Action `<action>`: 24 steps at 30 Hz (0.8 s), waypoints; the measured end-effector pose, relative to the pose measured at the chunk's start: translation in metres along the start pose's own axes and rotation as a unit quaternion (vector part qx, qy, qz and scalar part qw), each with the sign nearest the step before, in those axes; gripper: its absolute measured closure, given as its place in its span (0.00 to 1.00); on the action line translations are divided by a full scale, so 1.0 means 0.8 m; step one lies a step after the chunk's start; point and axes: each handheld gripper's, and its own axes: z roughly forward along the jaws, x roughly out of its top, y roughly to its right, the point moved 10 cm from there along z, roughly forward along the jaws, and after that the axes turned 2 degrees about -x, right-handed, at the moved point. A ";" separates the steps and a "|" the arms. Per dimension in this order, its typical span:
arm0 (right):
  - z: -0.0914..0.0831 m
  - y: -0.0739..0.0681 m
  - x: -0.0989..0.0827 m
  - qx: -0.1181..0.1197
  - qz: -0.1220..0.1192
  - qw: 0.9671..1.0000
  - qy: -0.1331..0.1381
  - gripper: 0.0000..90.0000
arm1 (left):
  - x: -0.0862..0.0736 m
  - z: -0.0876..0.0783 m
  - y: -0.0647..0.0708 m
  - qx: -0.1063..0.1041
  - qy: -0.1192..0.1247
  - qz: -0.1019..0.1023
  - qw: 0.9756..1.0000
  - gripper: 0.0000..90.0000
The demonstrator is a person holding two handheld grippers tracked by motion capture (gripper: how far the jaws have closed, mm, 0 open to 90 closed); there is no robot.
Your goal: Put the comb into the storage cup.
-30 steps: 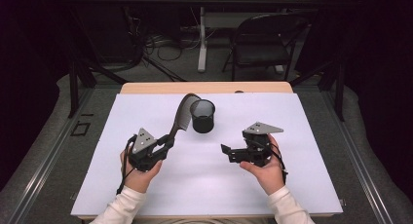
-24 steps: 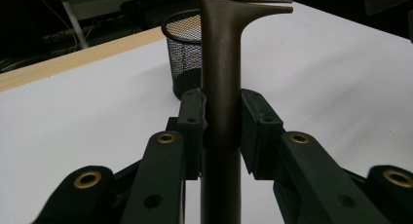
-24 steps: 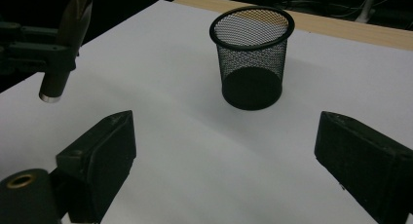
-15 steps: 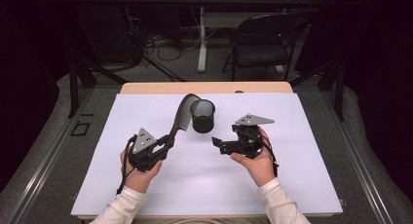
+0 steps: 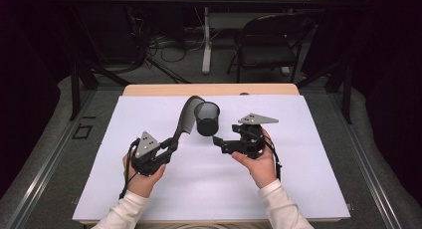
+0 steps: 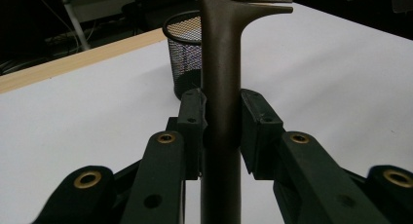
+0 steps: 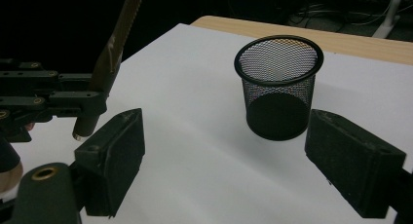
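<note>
comb (image 5: 185, 118), dark and long-handled, is clamped by its handle between the jaws of the left gripper (image 5: 171, 143), which grasp it from both sides; in the left gripper view the handle (image 6: 221, 87) rises straight up between the two black pads (image 6: 191, 112) pressed against it, and the toothed head spreads out at the top edge. from the high view the comb slants up and away from the left hand (image 5: 142, 176), its head arching right next to the rim of the mesh cup (image 5: 207, 118); whether comb and cup touch cannot be told. the cup, a black wire-mesh cylinder, stands upright on the white sheet (image 5: 298, 164) that covers the table (image 5: 149, 90), near the far middle of it.

the right gripper (image 5: 217, 141), held in the right hand (image 5: 259, 162), points left toward the cup from just beside it, on the near right. its jaws are released and wide, with nothing between the pads (image 7: 114, 151), though they have just been closing a little. in the right gripper view the cup (image 7: 277, 85) sits ahead between the two pads, apart from both, and the left gripper (image 7: 73, 104) with the comb handle (image 7: 117, 44) shows at the left.

a folding chair (image 5: 271, 40) stands beyond the table in the dark.
</note>
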 end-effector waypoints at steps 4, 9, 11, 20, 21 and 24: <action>0.000 -0.001 0.000 0.006 0.004 1.000 0.006 0.17 | 0.000 0.000 0.001 0.002 0.002 0.002 1.000 0.81; -0.001 -0.001 0.000 0.010 0.012 1.000 0.014 0.18 | -0.002 0.002 0.003 0.000 0.001 0.003 1.000 0.81; -0.001 -0.001 0.000 0.012 0.013 1.000 0.014 0.18 | -0.002 0.003 0.004 0.001 0.001 0.004 1.000 0.81; -0.004 -0.002 0.002 0.035 0.055 0.997 0.035 0.20 | -0.006 0.008 0.014 -0.003 0.000 0.015 1.000 0.81; -0.005 -0.002 0.003 0.038 0.062 0.997 0.038 0.21 | -0.007 0.008 0.014 -0.003 0.000 0.016 1.000 0.81; -0.007 0.000 0.004 0.042 0.075 0.995 0.047 0.26 | -0.009 0.010 0.017 -0.005 -0.003 0.017 1.000 0.81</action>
